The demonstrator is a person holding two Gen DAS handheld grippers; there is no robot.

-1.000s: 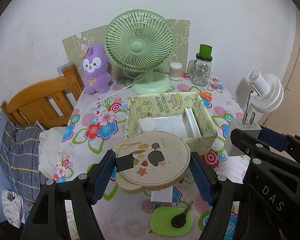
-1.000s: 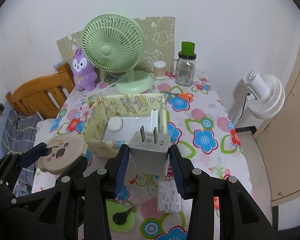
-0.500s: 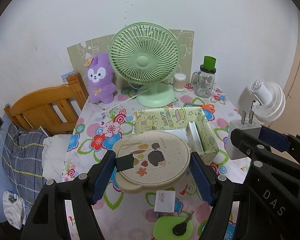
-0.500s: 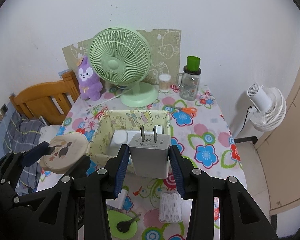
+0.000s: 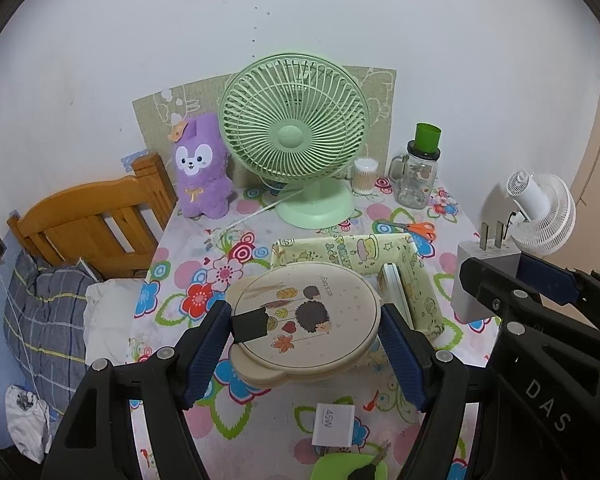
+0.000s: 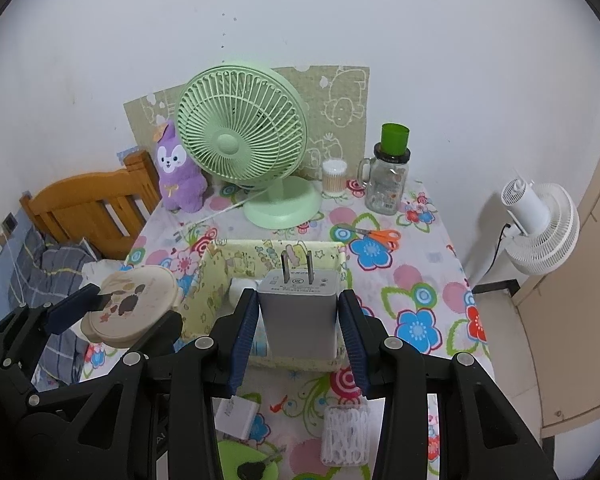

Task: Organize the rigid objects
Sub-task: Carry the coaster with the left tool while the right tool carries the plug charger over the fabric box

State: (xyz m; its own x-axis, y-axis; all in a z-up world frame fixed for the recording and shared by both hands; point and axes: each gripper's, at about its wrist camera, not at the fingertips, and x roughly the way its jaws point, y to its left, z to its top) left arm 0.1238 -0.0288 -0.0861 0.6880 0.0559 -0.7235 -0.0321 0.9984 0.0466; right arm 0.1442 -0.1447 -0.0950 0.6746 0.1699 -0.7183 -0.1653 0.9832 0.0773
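Left claw (image 5: 304,340) stands about half spread, its blue pads pinching the rim of a round beige lidded box (image 5: 306,316) printed with a hedgehog and autumn leaves; the box is held lifted over the near left corner of the yellow fabric basket (image 5: 420,280). Right claw (image 6: 298,330) is drawn much narrower, clamped on both sides of a white charger plug (image 6: 298,312) whose two metal prongs point up and away, carried above the near side of the same basket. Inside the basket a flat white slab leans against the right wall. On the flowered bench (image 6: 416,276) nearer the viewer lie a small white charger block (image 5: 334,426), a green dish (image 6: 248,464) with a dark key and a white mesh roll (image 6: 346,436). Orange-handled scissors (image 6: 382,236) lie beyond the basket, in front of the green fan (image 6: 240,146).
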